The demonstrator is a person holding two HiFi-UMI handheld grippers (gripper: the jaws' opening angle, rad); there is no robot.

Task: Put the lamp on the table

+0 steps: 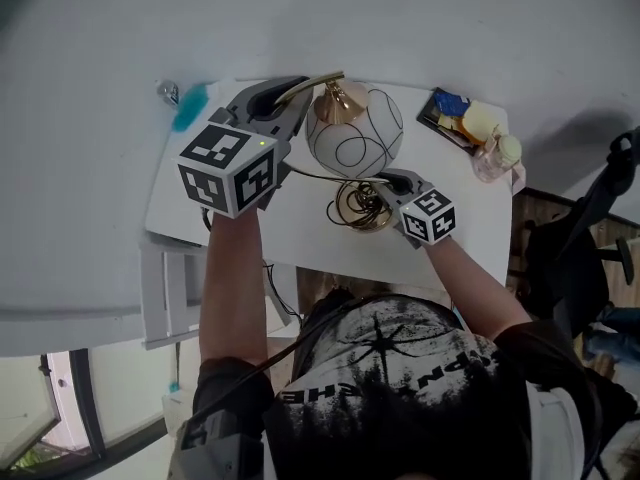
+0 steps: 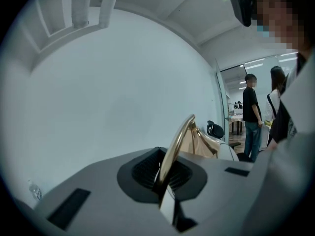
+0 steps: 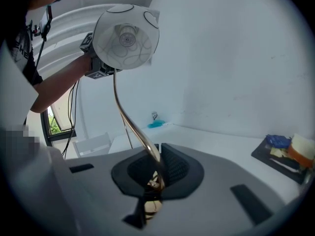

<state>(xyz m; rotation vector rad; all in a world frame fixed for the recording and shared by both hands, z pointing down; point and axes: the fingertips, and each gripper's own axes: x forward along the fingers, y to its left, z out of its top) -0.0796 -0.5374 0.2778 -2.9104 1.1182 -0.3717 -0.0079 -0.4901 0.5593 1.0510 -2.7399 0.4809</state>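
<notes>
We hold the lamp over the white tabletop with both grippers. The jaws of our left gripper are squeezed tight on the thin gold stem, up near the round white shade. The jaws of our right gripper are squeezed tight on the same stem lower down, near the gold foot. We cannot tell if the foot touches the tabletop. A dark tray of small things sits at the far right corner.

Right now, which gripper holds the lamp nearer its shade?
The left gripper, shut on the gold stem beside the shade; the right gripper grips the stem low, by the base.
</notes>
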